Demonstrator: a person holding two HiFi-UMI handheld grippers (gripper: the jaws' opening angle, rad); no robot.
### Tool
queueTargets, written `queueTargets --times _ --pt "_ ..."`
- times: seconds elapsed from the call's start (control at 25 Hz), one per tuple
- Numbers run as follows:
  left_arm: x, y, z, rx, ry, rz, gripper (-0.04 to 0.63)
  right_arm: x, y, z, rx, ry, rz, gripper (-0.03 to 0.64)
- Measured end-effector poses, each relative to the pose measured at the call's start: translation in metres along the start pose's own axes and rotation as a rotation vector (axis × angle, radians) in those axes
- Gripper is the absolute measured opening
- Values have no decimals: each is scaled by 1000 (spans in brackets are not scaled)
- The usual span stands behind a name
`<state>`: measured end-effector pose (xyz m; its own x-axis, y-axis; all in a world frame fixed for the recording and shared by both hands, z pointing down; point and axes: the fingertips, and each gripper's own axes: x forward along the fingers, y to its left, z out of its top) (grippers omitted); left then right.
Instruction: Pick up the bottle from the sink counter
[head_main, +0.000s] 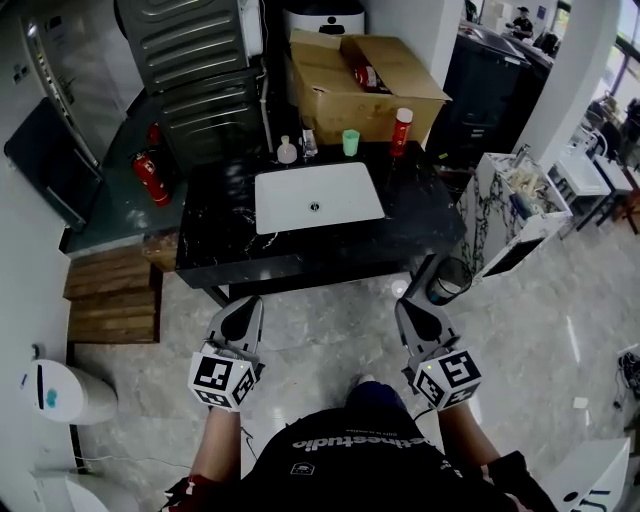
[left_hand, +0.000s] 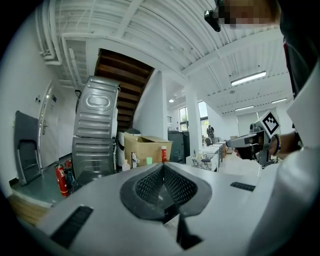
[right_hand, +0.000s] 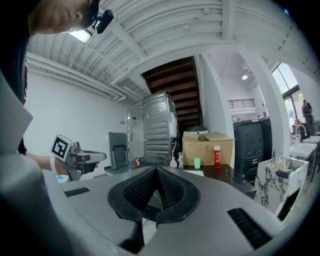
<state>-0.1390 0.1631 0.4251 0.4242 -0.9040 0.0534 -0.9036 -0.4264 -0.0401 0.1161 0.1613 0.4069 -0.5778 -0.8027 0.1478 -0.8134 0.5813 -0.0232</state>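
A red bottle (head_main: 401, 131) with a white cap stands at the back right of the black sink counter (head_main: 215, 225). A small pale bottle (head_main: 287, 151) stands at the back left of the white basin (head_main: 318, 196). Both grippers hover over the floor in front of the counter, well short of it. My left gripper (head_main: 249, 304) is shut and empty, and so is my right gripper (head_main: 409, 306). The left gripper view shows the red bottle (left_hand: 163, 154) far beyond the shut jaws (left_hand: 162, 168). The right gripper view shows it (right_hand: 217, 157) past its shut jaws (right_hand: 156, 171).
A green cup (head_main: 351, 142) and a tap (head_main: 308, 143) stand behind the basin. An open cardboard box (head_main: 360, 80) sits behind the counter, a fire extinguisher (head_main: 150, 177) to its left, wooden steps (head_main: 112, 295) at the front left, and a marble-patterned stand (head_main: 510, 205) to the right.
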Motion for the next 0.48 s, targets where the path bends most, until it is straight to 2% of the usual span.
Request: queueTargets --times 0.2,0.36,0.48 --pt "50 17 -9 -2 5 -18 15 39 -32 -1 6 -17 0 37" --pt "106 40 -5 -12 -33 2 15 99 -71 9 -3 -41 19 37" --pt "158 53 1 5 -37 -13 15 147 -102 21 0 -63 47 37"
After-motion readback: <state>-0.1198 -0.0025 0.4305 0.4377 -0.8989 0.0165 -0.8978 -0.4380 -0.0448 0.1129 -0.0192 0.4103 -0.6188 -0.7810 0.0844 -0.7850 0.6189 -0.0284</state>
